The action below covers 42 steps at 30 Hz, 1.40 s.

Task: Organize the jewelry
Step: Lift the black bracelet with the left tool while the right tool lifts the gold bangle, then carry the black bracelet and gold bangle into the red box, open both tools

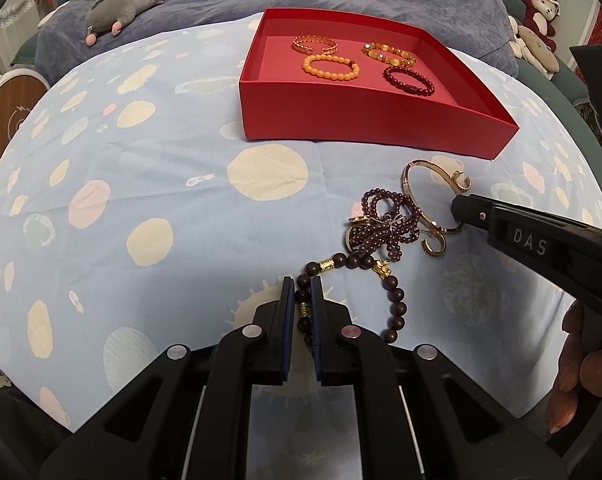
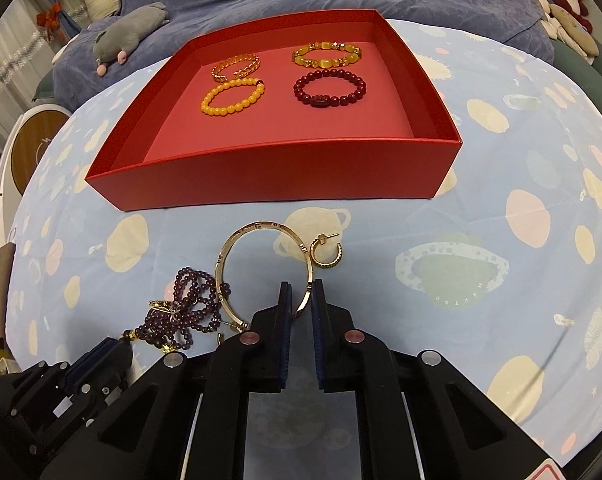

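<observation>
A red box (image 1: 341,118) (image 2: 277,176) holds several bracelets: a gold chain (image 2: 237,65), a yellow bead one (image 2: 233,98), an amber one (image 2: 327,55) and a dark red one (image 2: 329,89). My left gripper (image 1: 303,294) is shut on a dark wooden bead bracelet (image 1: 395,296) lying on the cloth. My right gripper (image 2: 301,292) (image 1: 461,208) is shut on a gold bangle (image 2: 261,248) (image 1: 417,184). A tangled purple bead string (image 1: 385,226) (image 2: 193,304) lies between them. A gold hoop earring (image 2: 327,252) lies right of the bangle.
The light blue planet-print cloth (image 1: 161,184) covers the surface. A grey plush toy (image 1: 121,8) lies on the purple blanket behind. More plush toys (image 1: 539,24) sit at the far right. A round wooden-faced device (image 1: 9,120) stands at the left edge.
</observation>
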Each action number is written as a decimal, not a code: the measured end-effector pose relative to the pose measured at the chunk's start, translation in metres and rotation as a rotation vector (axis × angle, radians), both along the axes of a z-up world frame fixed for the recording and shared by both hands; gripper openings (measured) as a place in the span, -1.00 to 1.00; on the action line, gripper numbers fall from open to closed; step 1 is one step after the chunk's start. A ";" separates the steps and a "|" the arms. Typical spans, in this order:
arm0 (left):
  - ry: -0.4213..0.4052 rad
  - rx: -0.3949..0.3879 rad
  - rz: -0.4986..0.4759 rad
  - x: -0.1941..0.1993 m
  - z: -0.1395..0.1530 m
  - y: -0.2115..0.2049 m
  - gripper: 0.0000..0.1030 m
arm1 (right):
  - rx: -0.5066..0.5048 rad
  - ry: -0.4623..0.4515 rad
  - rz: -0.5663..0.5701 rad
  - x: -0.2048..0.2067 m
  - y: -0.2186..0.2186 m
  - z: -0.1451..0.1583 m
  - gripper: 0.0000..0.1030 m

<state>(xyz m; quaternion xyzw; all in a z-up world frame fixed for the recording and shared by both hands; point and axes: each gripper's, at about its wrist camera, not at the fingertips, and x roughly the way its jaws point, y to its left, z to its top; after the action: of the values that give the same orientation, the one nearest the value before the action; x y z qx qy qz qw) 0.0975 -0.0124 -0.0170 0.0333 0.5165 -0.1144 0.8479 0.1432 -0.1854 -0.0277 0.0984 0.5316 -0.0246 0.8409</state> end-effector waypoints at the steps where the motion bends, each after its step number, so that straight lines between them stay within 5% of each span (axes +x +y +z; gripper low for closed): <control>1: 0.002 -0.002 0.001 0.001 0.000 0.000 -0.85 | 0.005 0.001 -0.002 -0.001 -0.002 0.000 -0.90; 26: -0.015 -0.109 -0.016 -0.011 0.046 0.001 -0.85 | 0.015 -0.076 -0.036 -0.057 -0.043 0.046 -0.99; 35: 0.015 -0.085 -0.003 -0.010 0.032 0.003 -0.85 | -0.034 -0.025 -0.027 -0.046 -0.036 0.020 -0.59; 42: 0.044 -0.083 0.012 -0.007 0.020 0.007 -0.85 | -0.041 0.001 -0.021 -0.038 -0.033 0.006 -0.56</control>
<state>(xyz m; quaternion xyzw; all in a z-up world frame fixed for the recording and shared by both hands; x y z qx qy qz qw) 0.0907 -0.0051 0.0026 -0.0074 0.5302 -0.1315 0.8376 0.1048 -0.2187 -0.0215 0.0869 0.5303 -0.0444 0.8422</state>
